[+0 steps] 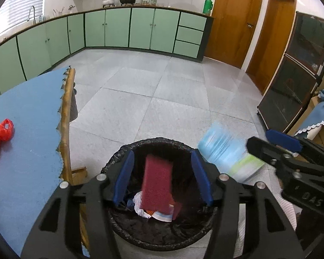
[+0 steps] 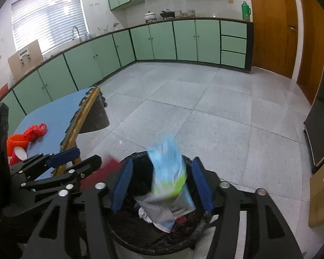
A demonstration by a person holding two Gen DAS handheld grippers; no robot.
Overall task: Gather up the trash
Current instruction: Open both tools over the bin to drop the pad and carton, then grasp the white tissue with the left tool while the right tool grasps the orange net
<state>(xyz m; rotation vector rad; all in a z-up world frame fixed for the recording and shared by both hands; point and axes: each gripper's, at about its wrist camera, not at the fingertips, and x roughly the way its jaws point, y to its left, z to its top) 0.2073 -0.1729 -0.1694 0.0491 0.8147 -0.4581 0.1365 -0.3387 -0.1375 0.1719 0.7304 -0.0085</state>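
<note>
A trash bin [image 1: 157,139] lined with a black bag stands on the floor below both grippers, with crumpled white paper [image 1: 140,205] and other scraps inside. My left gripper [image 1: 162,157] is open over its mouth. A dark red flat pad [image 1: 157,185] hangs blurred between the blue pads and touches neither. My right gripper [image 2: 163,160] is open over the same bin [image 2: 140,243]. A blue, white and green packet [image 2: 168,168], blurred, is loose between its pads. In the other hand's view I see the right gripper [image 1: 267,141] and the left gripper [image 2: 80,157] from the side.
A table with a blue cloth [image 1: 28,112] stands left of the bin, bearing a red plastic bag [image 1: 0,133] and a red cup [image 2: 18,154]. A dark glass cabinet [image 1: 291,75] and a cardboard box [image 2: 321,194] are on the right. Tiled floor [image 1: 162,90] stretches to green cupboards.
</note>
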